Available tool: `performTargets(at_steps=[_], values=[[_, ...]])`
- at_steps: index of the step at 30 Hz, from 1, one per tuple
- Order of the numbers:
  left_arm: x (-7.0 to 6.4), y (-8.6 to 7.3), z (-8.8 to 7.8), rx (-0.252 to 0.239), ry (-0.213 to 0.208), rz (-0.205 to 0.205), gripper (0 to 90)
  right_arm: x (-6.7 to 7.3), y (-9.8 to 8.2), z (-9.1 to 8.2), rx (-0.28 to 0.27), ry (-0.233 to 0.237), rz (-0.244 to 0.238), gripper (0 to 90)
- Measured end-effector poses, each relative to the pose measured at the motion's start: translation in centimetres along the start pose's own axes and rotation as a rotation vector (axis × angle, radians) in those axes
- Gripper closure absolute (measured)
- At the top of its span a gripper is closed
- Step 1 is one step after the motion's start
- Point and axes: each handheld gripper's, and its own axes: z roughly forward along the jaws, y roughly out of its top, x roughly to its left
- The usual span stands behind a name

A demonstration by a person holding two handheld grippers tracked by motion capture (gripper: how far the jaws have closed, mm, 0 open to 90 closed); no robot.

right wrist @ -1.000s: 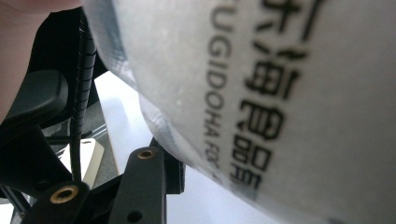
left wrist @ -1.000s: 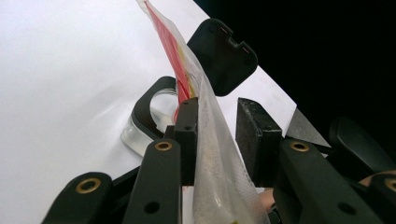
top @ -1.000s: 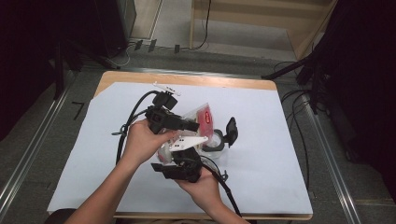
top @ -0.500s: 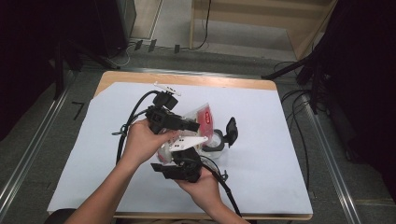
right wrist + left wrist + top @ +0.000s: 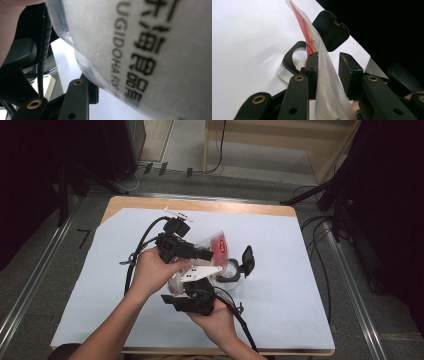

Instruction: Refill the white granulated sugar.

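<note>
A clear plastic bag (image 5: 216, 246) with red contents and black print hangs above the table between my two grippers. My left gripper (image 5: 202, 254) reaches in from the left, and in the left gripper view the bag (image 5: 324, 82) runs up between its two pads (image 5: 312, 72) and is pinched there. My right gripper (image 5: 194, 285) comes up from below. In the right gripper view the bag (image 5: 150, 50) presses against the one finger (image 5: 77, 100) that shows and hides the other.
A clear round container (image 5: 230, 271) rests on the white sheet (image 5: 300, 285) just right of the grippers, its black lid (image 5: 247, 259) flipped open. Black cables trail from both grippers. Beyond the table's far wooden edge (image 5: 200, 205) lies the floor.
</note>
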Motion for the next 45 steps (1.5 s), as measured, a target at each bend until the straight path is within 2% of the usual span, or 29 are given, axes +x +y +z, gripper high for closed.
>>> performTargets(at_steps=[10, 45], values=[[0.25, 0.01, -0.04, 0.002, -0.008, -0.02, 70.3, 0.16, 0.08, -0.05, 0.008, -0.011, -0.015, 63.1], [0.26, 0.09, -0.22, 0.003, 0.003, -0.024, 68.1, 0.35, 0.28, -0.11, 0.023, -0.008, -0.03, 63.2]])
